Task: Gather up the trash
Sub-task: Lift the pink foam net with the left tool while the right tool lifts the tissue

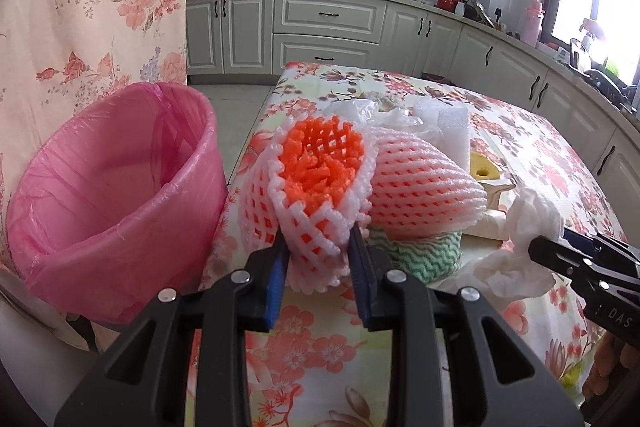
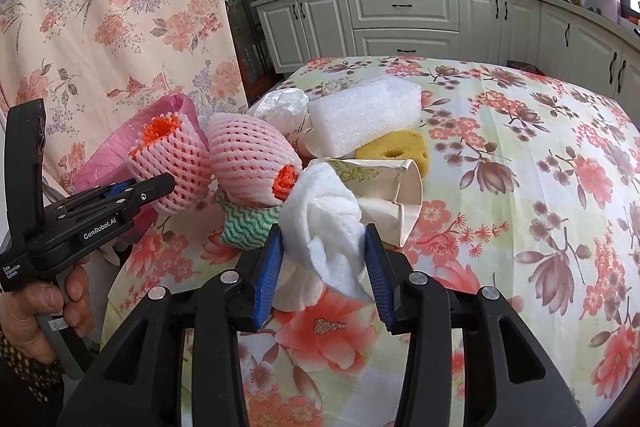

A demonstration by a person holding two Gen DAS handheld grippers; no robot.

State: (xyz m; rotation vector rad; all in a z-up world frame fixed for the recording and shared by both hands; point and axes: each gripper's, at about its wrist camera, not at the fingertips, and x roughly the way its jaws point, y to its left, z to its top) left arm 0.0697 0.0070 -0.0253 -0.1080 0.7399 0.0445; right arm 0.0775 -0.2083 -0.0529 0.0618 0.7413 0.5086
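My left gripper is shut on a white foam fruit net with an orange net stuffed inside, held above the table's left edge beside the pink-lined bin. From the right wrist the same net shows at the left gripper's tip, in front of the bin. A second pink net lies on the pile. A crumpled white tissue sits loosely between the blue pads of my right gripper, which stands open. In the left wrist view the right gripper meets the tissue.
On the floral tablecloth lie a green-striped cloth, a crushed paper cup, a yellow sponge, a white foam block and a plastic bag. A floral curtain hangs at left. Kitchen cabinets stand behind.
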